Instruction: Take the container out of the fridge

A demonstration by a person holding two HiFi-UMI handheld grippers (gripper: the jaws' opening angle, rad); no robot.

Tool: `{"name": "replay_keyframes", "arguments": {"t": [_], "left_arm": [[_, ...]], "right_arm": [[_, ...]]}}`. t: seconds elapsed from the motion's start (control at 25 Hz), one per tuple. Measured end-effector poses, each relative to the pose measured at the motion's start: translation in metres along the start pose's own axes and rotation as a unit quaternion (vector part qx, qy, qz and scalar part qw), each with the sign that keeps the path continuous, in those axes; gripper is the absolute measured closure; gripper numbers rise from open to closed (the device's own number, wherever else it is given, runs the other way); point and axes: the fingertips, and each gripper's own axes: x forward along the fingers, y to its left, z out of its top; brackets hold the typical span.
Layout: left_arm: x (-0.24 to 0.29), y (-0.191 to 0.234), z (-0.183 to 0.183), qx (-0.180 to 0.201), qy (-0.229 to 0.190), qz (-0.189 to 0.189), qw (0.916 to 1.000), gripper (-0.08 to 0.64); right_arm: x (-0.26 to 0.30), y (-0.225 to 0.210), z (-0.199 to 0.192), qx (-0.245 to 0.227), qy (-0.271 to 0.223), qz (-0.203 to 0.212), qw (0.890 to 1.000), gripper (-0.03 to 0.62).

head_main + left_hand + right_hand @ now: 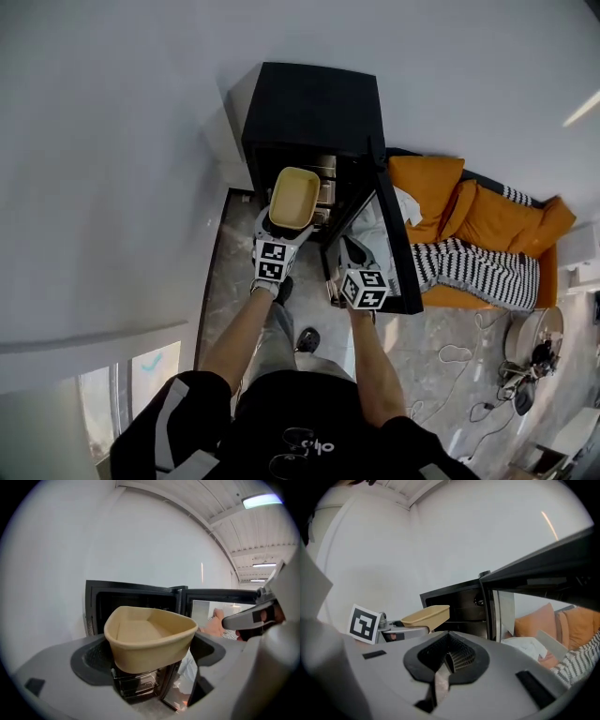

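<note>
nearly done: your left gripper (278,228) clamps the container (293,197), out of the fridge (314,112) at 12 o'clock (right gripper (348,251) pinched together, empty).

The container (150,641) at centre looked like smooth, matt beige plastic with no shine. The left gripper (284,228) had a smooth matt grey plastic shell and black, finely ribbed pads (93,660) that looked rubbery. The right gripper (449,657) had the same shell and pads. The fridge (314,112) at top centre was matt black outside, and its racks (136,684) were thin, shiny metal wire. The floor (441,328) at lower right looked like polished grey veined stone. At the right edge the sofa (427,187) was orange cloth, and on it lay a striped cloth throw (478,267). The wall (112,141) was smooth matt white.
</note>
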Motion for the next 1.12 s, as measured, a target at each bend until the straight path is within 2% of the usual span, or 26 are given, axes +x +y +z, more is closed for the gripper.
{"name": "replay_keyframes", "arguments": {"t": [0.28,0.6,0.88,1.12], "left_arm": [[-0.073,-0.016,0.032,-0.026,-0.005,0.022,0.9994,0.052],[-0.16,-0.03,0.074,-0.027,-0.019,0.054,0.998,0.052],[-0.227,-0.022,0.085,-0.038,-0.033,0.081,0.9955,0.052],[-0.273,-0.004,0.076,-0.047,-0.035,0.107,0.9926,0.052]], "right_arm": [[-0.036,0.036,0.014,-0.031,-0.002,0.021,0.999,0.584],[-0.073,0.085,0.037,-0.073,-0.014,0.084,0.994,0.584],[-0.085,0.119,0.041,-0.095,-0.014,0.138,0.986,0.584],[-0.091,0.133,0.041,-0.104,-0.014,0.151,0.983,0.584]]}}
